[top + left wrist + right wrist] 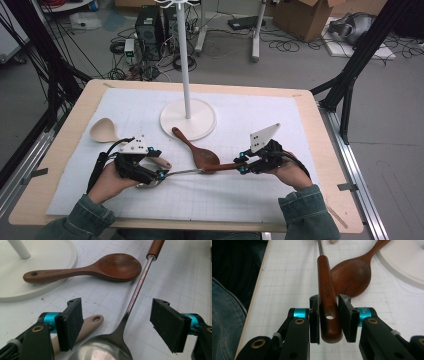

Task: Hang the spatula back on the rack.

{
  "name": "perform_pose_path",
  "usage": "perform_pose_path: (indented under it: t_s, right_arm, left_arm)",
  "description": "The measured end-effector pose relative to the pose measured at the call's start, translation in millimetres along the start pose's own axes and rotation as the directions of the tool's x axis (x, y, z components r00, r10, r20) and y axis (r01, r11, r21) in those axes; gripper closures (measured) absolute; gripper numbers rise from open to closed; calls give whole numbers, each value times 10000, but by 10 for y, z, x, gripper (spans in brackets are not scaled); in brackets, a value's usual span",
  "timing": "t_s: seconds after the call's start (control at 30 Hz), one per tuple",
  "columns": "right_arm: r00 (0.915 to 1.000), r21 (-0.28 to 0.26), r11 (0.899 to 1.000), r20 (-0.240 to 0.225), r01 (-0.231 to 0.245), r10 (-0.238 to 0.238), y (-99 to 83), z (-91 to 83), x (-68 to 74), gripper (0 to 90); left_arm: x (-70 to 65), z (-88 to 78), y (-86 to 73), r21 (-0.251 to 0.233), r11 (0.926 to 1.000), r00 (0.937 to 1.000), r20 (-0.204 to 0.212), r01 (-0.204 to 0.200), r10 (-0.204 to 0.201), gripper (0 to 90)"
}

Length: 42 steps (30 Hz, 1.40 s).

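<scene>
White gridded mat (150, 107) under us: the steel ladle (117, 340) lies along the nine-to-three line. Our right gripper (329, 320) clamps its wooden handle at three; our left gripper (117, 322), jaws apart, straddles the neck at nine.

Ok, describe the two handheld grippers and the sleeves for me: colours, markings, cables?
Both the left gripper and the right gripper are black with turquoise collars and brass-coloured rivets at the jaw links. The jaw pads are flat, black and rectangular. Each carries a pale three-cornered plate dotted with dark marks. A black cable trails from the left one. The sleeves are green denim-like cloth.
</scene>
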State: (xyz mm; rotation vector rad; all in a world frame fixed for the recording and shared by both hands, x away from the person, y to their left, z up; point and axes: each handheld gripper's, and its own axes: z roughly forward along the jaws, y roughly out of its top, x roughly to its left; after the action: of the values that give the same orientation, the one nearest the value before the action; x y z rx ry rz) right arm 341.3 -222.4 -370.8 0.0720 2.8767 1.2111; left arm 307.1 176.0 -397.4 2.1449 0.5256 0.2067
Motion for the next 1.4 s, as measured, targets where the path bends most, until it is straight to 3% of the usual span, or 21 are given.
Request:
perform_pose_path:
  t_s: [0.47,0.67,1.27,1.4]
  right_arm:
    - [9998,-86,9998,9,203,-203,347,-80,-16,725]
    - [9994,-12,9994,25,351,-351,474,-85,-31,725]
    - [9991,0,9991,-2,434,-434,601,-81,-51,725]
    - [9989,-35,9989,46,471,-471,621,-73,-51,725]
  left_arm:
    - [-23,103,62,-106,9995,9980,560,-286,292,432]
    - [-4,137,68,-62,9996,9977,614,-280,283,443]
    - [29,236,94,161,9997,9958,892,-198,183,517]
    - [9,292,140,260,9990,9937,1070,-373,344,548]
